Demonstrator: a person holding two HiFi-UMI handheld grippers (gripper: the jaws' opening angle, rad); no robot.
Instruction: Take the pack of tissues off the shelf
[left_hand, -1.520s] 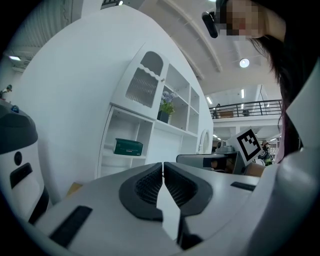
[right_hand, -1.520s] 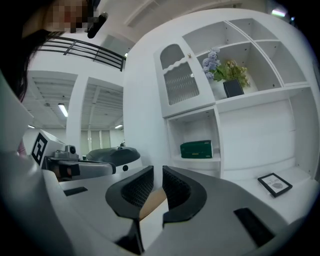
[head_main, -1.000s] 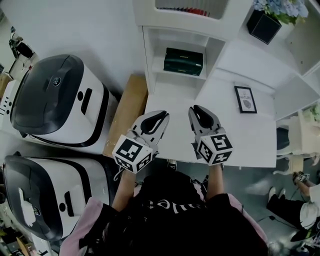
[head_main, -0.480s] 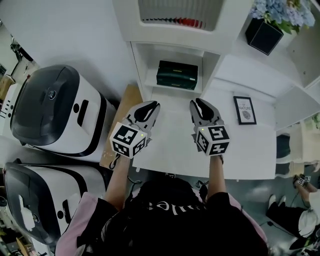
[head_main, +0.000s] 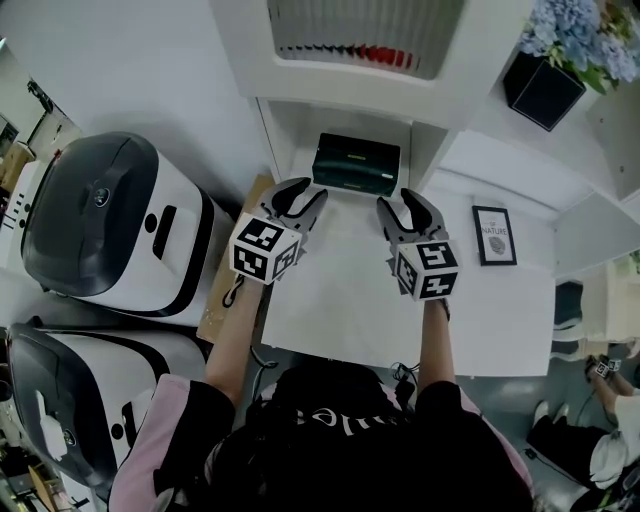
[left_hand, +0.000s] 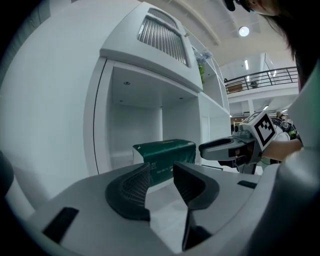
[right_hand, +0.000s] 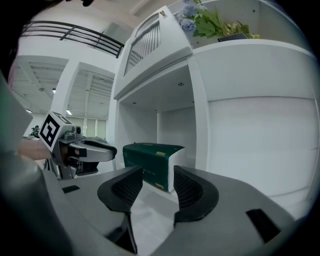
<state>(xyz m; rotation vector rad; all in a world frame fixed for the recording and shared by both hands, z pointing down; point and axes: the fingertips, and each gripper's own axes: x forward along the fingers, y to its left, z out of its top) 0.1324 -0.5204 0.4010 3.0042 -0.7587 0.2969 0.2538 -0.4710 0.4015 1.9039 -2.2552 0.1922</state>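
**Dark-green tissue pack on the shelf, both grippers empty in front of it**

The pack of tissues (head_main: 355, 166) lies in an open compartment of the white shelf (head_main: 283, 150), just above the centre of the head view. It rests flat on the compartment floor with its long side facing the person.

The left gripper (head_main: 303, 195) hangs just below and left of the pack, and the right gripper (head_main: 403, 203) just below and right of it. Neither touches the pack.

Both pairs of jaws have just been opening and now stand apart, with nothing between them. In each gripper view the pack shows beyond the tips (framed in the gap, not inside it).

A framed picture (head_main: 494, 235) lies on the white surface to the right. A dark pot of blue flowers (head_main: 545, 85) stands in the upper right corner. Two white machines with dark lids (head_main: 110, 220) fill the left side.
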